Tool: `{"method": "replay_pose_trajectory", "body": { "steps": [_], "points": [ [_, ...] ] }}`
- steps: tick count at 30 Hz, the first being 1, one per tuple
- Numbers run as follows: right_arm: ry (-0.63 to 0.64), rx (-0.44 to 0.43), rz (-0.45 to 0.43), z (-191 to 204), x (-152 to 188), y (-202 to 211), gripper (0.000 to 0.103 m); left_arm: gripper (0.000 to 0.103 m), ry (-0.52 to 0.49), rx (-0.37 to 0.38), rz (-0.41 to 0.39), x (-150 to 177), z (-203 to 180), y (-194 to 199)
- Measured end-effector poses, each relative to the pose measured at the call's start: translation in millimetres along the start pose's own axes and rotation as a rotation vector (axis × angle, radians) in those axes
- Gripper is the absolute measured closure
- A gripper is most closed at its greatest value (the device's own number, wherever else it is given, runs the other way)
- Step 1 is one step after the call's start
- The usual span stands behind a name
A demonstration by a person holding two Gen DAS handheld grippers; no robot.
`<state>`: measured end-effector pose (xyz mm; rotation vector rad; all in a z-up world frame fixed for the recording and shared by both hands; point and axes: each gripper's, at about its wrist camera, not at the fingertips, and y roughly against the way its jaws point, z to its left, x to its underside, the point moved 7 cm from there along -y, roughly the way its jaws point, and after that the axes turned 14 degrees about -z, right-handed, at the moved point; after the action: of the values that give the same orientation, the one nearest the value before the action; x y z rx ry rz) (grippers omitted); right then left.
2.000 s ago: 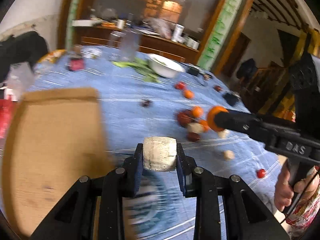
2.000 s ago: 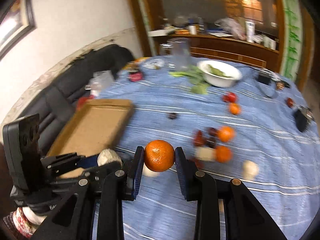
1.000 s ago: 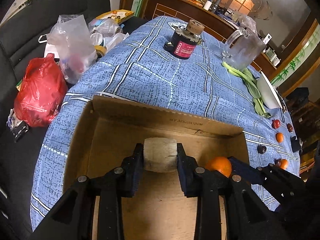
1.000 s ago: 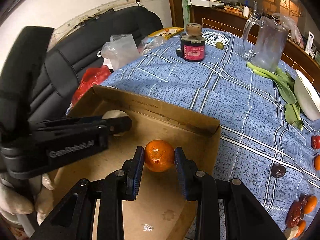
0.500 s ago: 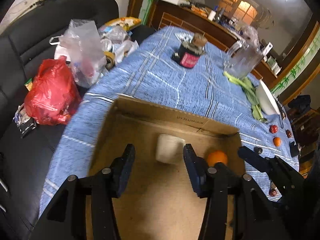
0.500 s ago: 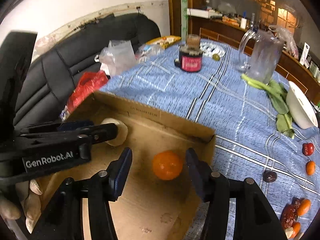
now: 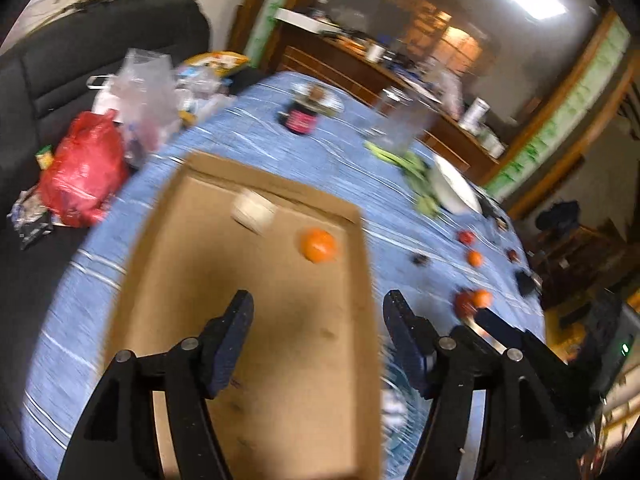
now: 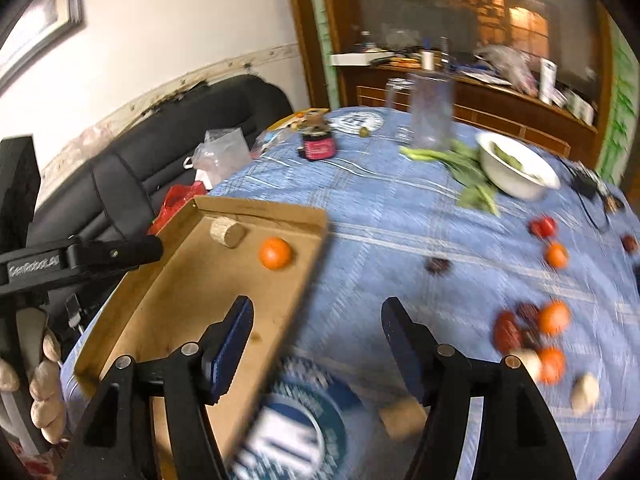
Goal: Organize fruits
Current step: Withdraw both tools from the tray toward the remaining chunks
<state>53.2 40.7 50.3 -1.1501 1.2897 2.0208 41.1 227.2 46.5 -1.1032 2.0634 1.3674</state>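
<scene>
**Both tongs wide open above the box and cloth**

Nearest to us, the left gripper (image 7: 318, 316) stands with its jaws spread wide and nothing between them, over the floor of the cardboard box (image 7: 280, 360). Our right gripper (image 8: 316, 320) is just as wide open and empty; its left finger (image 8: 230, 340) is over the box's right wall (image 8: 296, 300) and its right one over the blue tablecloth (image 8: 400, 220).

Further in, near the far wall of the box, we see the orange (image 8: 275, 253) lying on the cardboard floor, and just beside it, to its left and apart from it, the pale cylindrical piece (image 8: 227, 232) on its side. From the left wrist both are blurred, though the orange (image 7: 318, 245) and the pale piece (image 7: 253, 211) show in the same corner.

Out on the cloth to the right lies a loose cluster of orange and dark red fruits (image 8: 534, 332), with what we take to be pale pieces (image 8: 584, 392) near it; blur keeps us from telling more. Beyond them sit two more small fruits (image 8: 550, 240), one red and one orange, and a dark one (image 8: 438, 266) alone.

Farthest off we find the white bowl (image 8: 516, 170), green leaves (image 8: 460, 164) touching it, a glass jug (image 8: 430, 112) and a dark jar (image 8: 318, 142).
</scene>
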Motion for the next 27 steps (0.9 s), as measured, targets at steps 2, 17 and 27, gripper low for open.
{"method": "replay_pose_trajectory", "body": {
  "steps": [2, 17, 27],
  "points": [
    [-0.032, 0.012, -0.012, -17, 7, 19, 0.029, 0.036, -0.025, 0.034, 0.010, 15, -22, 6],
    [-0.207, 0.250, -0.058, -179, 56, 126, 0.020, 0.032, -0.186, 0.054, 0.093, 104, -90, -13],
    [-0.235, 0.208, -0.016, -188, 62, 92, 0.020, 0.031, -0.376, 0.071, 0.052, 114, -126, -27]
  ]
}}
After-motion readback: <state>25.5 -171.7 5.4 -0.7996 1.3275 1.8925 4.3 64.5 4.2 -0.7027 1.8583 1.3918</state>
